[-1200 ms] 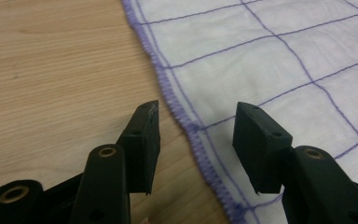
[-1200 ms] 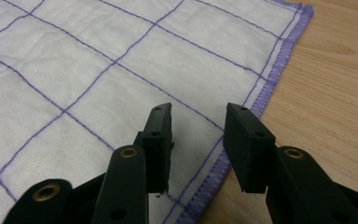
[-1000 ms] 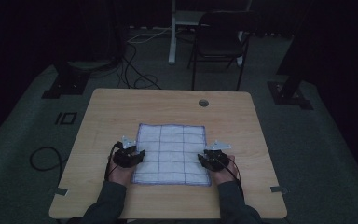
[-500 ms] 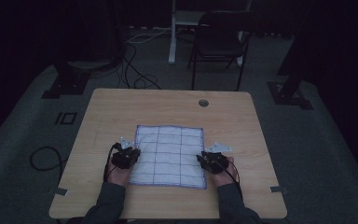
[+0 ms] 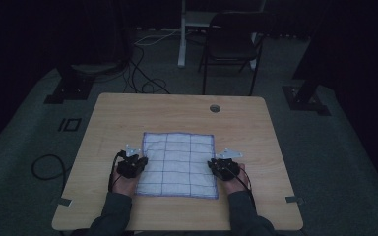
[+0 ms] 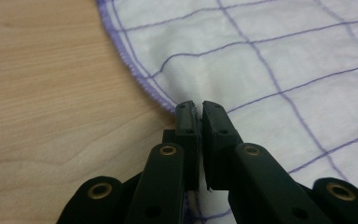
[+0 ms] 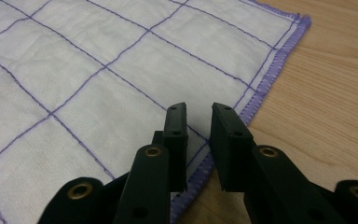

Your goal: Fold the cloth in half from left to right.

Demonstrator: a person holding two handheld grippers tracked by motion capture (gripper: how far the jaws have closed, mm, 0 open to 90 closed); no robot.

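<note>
My left gripper (image 6: 196,108) pinched on the white purple-gridded cloth's (image 6: 270,60) edge, right gripper's (image 7: 199,114) jaws narrowing astride the hem.

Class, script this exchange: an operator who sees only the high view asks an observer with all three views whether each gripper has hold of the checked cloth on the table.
Operator: From above I can't tell. Has the left gripper pinched the cloth?
Observer: Yes. Its jaws are shut on the cloth's edge, and the fabric puckers at the tips.
Operator: And the right gripper?
Observer: Its jaws have just been closing, but a gap remains. The purple hem runs between them, not yet pinched.
</note>
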